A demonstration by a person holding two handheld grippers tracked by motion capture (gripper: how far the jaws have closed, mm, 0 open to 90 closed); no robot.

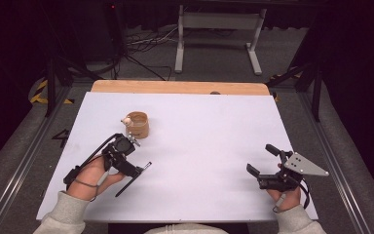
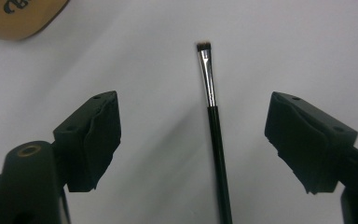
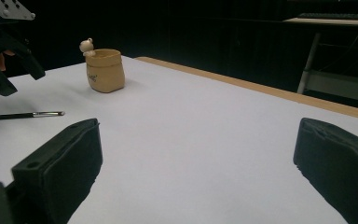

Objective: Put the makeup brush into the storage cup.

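On the white table (image 1: 199,146), near its left side, a thin black brush (image 2: 213,121) lies flat between the wide-open, empty jaws of the left gripper (image 2: 193,135). A tan pot (image 1: 137,124) stands just beyond. The right gripper (image 1: 263,161), near right, gapes empty too.

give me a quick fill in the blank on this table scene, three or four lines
1. The thin brush lies flat on the white table between the jaws of the ____ tool.
2. The tan pot has a small ____ figure on its rim.
3. The jaws of the right tool stand ____, with nothing between them.
4. The brush handle is ____ in colour.

Missing words: left; bear; open; black
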